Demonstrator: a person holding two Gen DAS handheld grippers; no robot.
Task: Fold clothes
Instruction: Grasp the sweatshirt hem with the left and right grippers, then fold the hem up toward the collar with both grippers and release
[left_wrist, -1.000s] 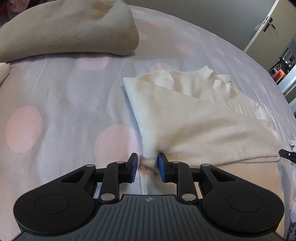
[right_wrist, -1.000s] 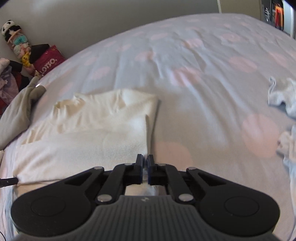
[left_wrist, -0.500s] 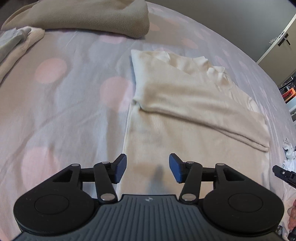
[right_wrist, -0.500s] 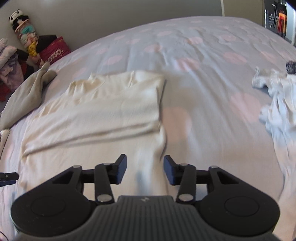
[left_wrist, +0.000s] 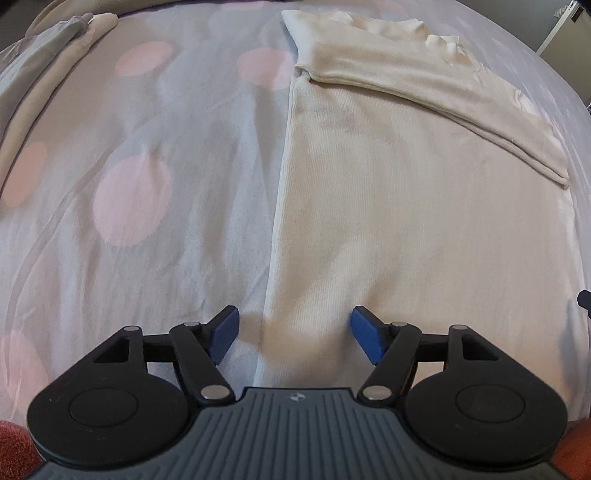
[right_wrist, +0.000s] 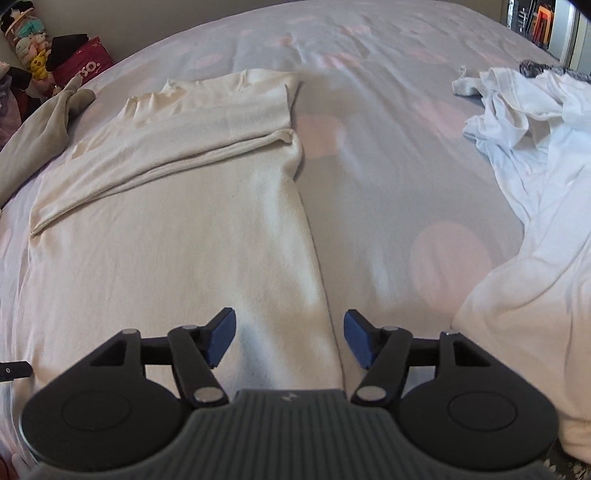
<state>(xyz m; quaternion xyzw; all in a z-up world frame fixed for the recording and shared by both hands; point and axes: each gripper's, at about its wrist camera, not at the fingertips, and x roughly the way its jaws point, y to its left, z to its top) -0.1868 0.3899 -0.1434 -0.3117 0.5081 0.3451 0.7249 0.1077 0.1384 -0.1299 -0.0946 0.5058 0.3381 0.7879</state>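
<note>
**Now between folds: both grippers loose over the near end of the cream top**

Judging by how things lie, one fold is done and the next is about to start. The cream top lies flat on the spotted bedsheet, with a sleeve already laid slantwise across its upper part, in the upper right of the left wrist view and the upper left of the right wrist view.

The left gripper has its jaws spread, having just been opening; the left side edge of the top runs down the middle of the frame and passes between the blue pads, yet neither pad presses on it. The right gripper is likewise released, its jaws also having just been opening, and the top's right side edge falls between its pads in the lower middle of that view, again ungripped.

So each gripper straddles one side edge near the bottom of its frame. The next move probably calls for reaching the two near corners, pinching each through all layers, and carrying them up the frame toward the collar end so the body doubles over evenly. The knit looks soft and may sag or slip if caught too shallowly.

A white garment lies crumpled at the right of the right wrist view, well apart.
</note>
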